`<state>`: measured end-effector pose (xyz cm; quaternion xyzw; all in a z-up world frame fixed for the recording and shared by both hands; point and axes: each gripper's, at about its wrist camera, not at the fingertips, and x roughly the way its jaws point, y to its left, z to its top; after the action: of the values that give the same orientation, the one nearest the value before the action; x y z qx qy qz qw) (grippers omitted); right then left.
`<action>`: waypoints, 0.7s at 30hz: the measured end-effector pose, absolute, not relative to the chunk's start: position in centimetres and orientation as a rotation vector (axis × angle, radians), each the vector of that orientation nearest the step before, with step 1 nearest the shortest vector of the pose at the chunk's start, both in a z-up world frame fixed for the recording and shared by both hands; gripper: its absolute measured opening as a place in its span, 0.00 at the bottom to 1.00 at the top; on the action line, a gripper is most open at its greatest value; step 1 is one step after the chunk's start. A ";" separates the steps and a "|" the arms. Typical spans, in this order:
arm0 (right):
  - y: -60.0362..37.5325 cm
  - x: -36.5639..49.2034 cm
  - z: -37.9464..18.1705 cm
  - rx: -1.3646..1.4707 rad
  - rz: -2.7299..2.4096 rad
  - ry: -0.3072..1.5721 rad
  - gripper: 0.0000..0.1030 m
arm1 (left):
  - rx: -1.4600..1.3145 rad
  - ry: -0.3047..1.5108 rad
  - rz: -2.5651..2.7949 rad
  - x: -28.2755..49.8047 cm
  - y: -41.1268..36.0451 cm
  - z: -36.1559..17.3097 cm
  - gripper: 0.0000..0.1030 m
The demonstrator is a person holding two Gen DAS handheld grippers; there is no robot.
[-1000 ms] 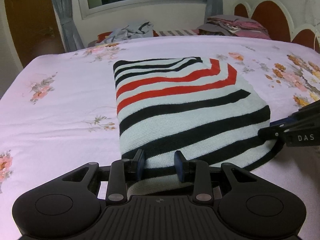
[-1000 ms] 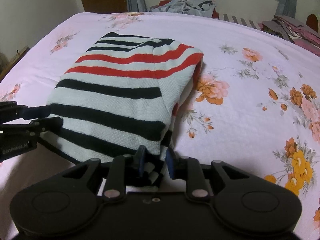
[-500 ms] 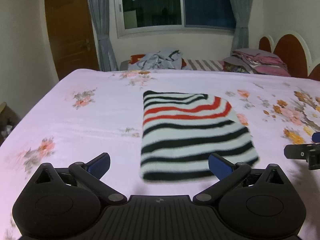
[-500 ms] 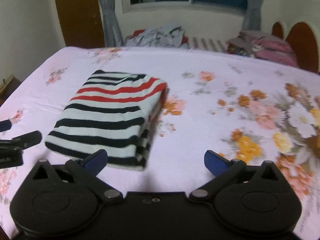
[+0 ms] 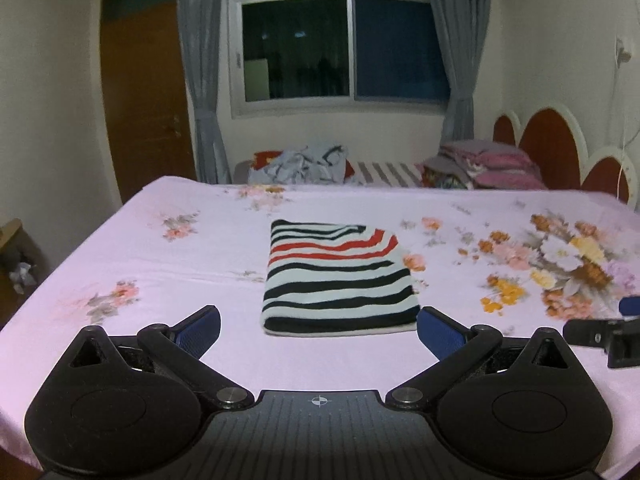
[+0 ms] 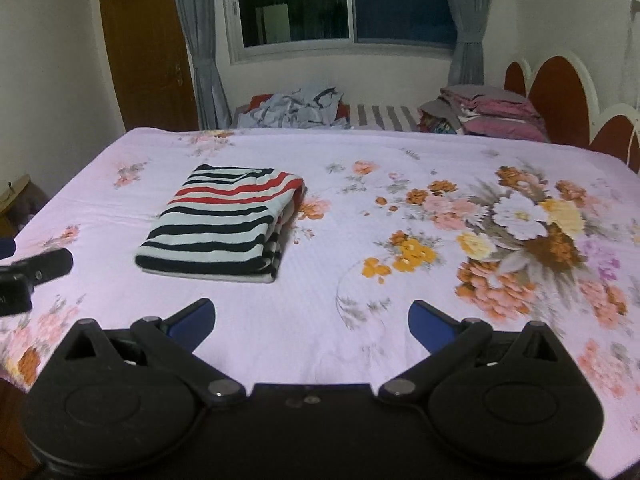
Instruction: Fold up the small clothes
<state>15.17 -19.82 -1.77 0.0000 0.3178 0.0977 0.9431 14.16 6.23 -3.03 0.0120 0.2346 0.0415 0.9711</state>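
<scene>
Nearest, the left gripper (image 5: 318, 330) and the right gripper (image 6: 311, 326) each hang above the pink floral bed sheet (image 5: 140, 248), blue-padded jaws spread wide apart with nothing between them. Each gripper's tip shows at the edge of the other's view. Farther in, the folded knit garment with white, black and red stripes (image 5: 336, 278) lies flat on the sheet as a neat rectangle, clear of both grippers, left of the large printed flower bouquet (image 6: 532, 224). Beyond the bed's far edge sit a crumpled grey-blue clothes pile (image 6: 298, 110) and stacked pink bedding (image 6: 492, 114), under a dark curtained window (image 5: 340, 48).
</scene>
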 end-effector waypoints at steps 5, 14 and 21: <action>-20.3 11.5 -0.3 0.012 0.211 0.612 1.00 | 0.024 0.434 0.083 10.3 5.8 -1.3 1.00; -19.1 8.9 1.2 -0.029 0.246 0.570 1.00 | 0.008 0.398 0.084 7.1 5.6 -0.4 1.00; -19.0 8.3 2.3 -0.047 0.248 0.542 1.00 | 0.000 0.374 0.086 6.8 5.4 0.2 1.00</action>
<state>8.34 -19.01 2.33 -0.0233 0.2668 0.1221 0.9557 6.84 5.41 0.18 0.0002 0.1857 0.0429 0.9817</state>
